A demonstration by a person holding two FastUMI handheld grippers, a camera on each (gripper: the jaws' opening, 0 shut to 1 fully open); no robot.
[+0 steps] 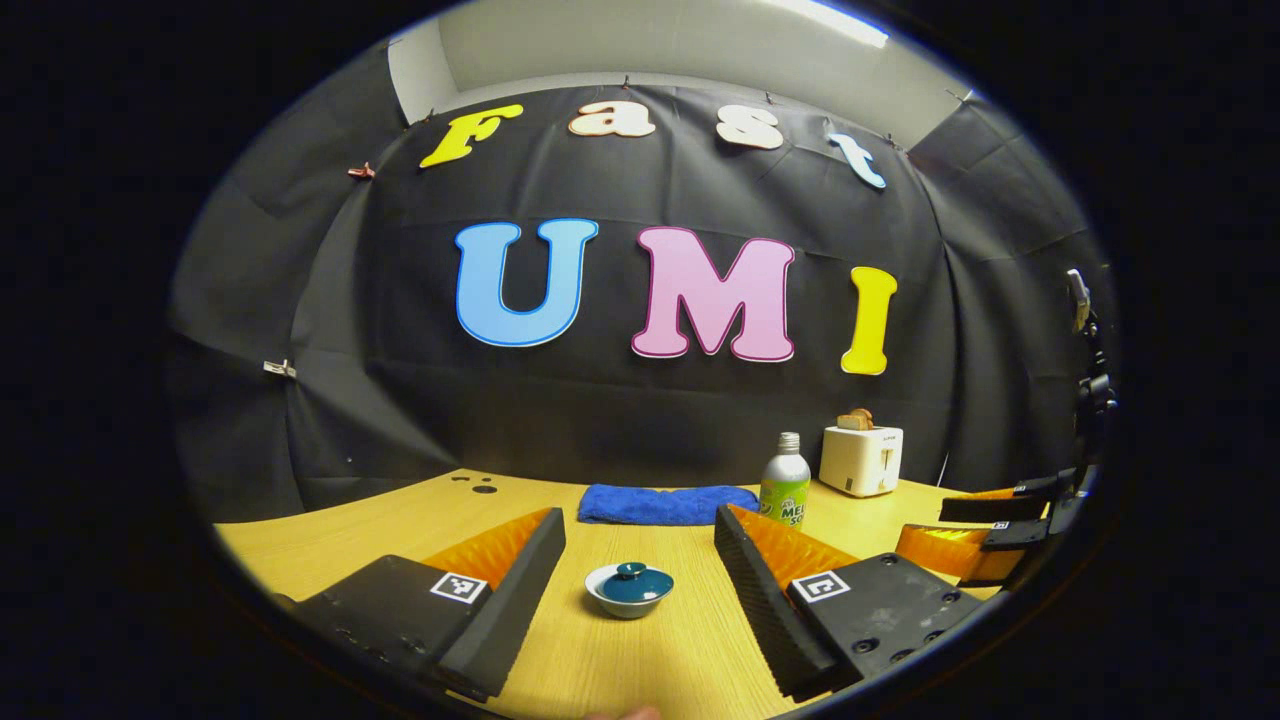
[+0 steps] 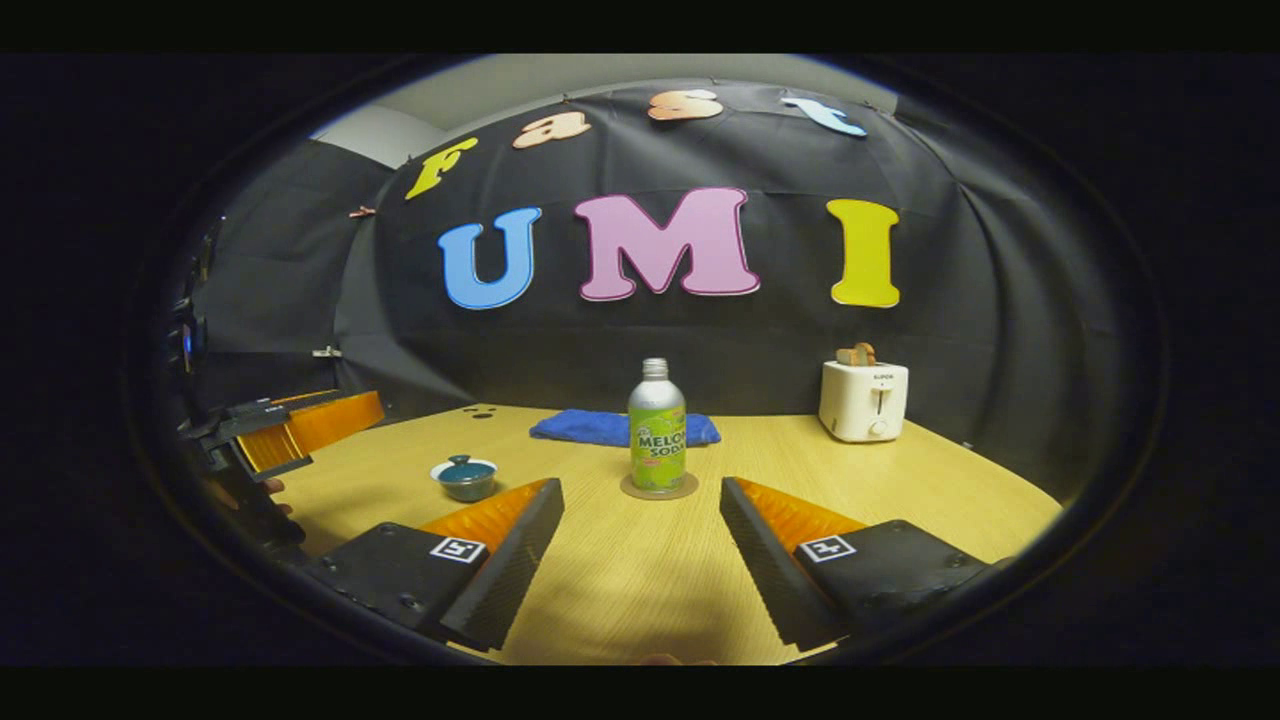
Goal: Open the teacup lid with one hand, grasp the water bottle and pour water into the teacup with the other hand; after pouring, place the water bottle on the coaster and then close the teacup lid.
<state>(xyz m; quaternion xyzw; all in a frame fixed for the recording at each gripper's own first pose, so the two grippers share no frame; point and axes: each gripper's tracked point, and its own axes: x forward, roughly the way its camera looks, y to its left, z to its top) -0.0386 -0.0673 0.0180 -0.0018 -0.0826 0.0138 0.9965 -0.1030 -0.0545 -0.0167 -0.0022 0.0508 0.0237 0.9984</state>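
Both views are dim around the edges and brighter at the centre. A ceiling light strip (image 1: 835, 22) glares at the top of the left gripper view. The wooden table (image 1: 640, 660) is evenly lit, with soft shadows. Fisheye distortion bends the table's far edge and the wall. Focus is fairly sharp, softening towards the rim.

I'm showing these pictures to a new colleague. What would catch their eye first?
Probably the green water bottle, upright on its round coaster mid-table, straight ahead of the open right gripper. Next, the small teacup with its teal lid on, between the open left gripper's fingers. A white toaster stands at the back right.
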